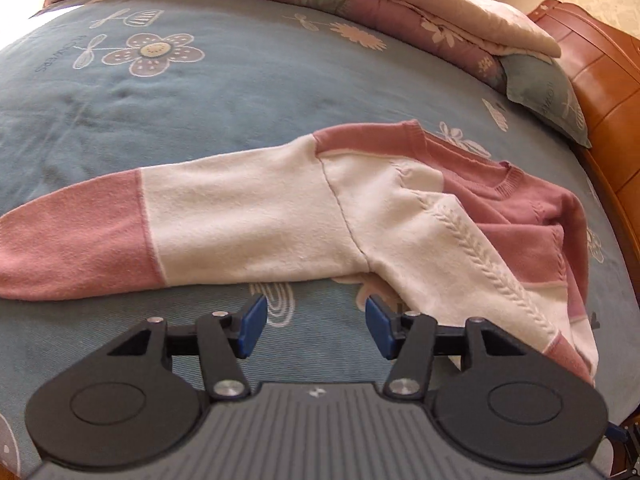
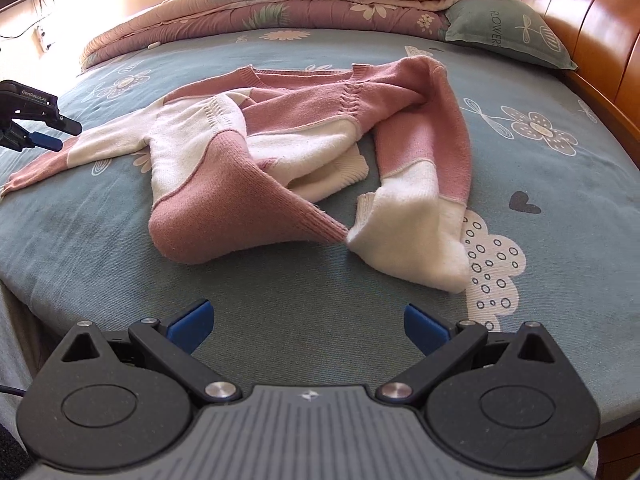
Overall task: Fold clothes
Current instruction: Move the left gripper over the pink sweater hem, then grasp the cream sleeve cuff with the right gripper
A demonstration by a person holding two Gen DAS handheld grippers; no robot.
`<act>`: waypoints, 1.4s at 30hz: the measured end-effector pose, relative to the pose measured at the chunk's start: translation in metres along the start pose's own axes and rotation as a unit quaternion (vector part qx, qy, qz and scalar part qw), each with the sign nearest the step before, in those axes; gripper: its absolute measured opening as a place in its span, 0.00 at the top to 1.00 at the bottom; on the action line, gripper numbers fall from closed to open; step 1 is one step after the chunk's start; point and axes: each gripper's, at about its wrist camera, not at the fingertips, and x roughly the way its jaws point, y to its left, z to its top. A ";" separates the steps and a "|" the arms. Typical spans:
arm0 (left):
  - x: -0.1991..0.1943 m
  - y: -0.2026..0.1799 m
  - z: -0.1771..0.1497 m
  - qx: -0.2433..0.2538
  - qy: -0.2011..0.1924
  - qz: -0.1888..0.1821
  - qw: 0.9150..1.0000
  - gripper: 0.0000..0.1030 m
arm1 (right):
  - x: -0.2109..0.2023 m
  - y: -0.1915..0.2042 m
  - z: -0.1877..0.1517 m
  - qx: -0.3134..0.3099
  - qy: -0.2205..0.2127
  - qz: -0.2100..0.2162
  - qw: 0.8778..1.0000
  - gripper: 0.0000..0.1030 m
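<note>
A pink and white knit sweater (image 2: 304, 136) lies crumpled on the blue bed sheet (image 2: 280, 280). In the left wrist view one sleeve of the sweater (image 1: 248, 216) stretches flat to the left, with a pink cuff end. My left gripper (image 1: 316, 326) is open and empty, just in front of the sleeve's armpit. It also shows at the left edge of the right wrist view (image 2: 52, 136). My right gripper (image 2: 308, 326) is open and empty, a short way in front of the bunched hem and the other sleeve (image 2: 416, 232).
A folded pink floral quilt (image 2: 280, 8) lies along the far side of the bed. A grey-green pillow (image 2: 504, 32) rests against the wooden headboard (image 2: 592, 28) on the right. The bed's near edge (image 2: 24, 304) drops off at the lower left.
</note>
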 end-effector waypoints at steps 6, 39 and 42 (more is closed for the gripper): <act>0.023 -0.090 -0.024 0.071 0.028 -0.057 0.995 0.41 | 0.005 -0.028 0.001 0.017 -0.004 -0.019 1.000 0.00; 0.047 -0.178 -0.086 0.121 0.003 -0.123 0.985 0.17 | 0.030 -0.059 0.007 0.053 -0.063 -0.042 0.996 0.00; 0.049 -0.175 -0.086 0.116 0.002 -0.129 0.985 0.15 | 0.018 -0.055 0.027 0.053 -0.113 -0.047 0.991 0.00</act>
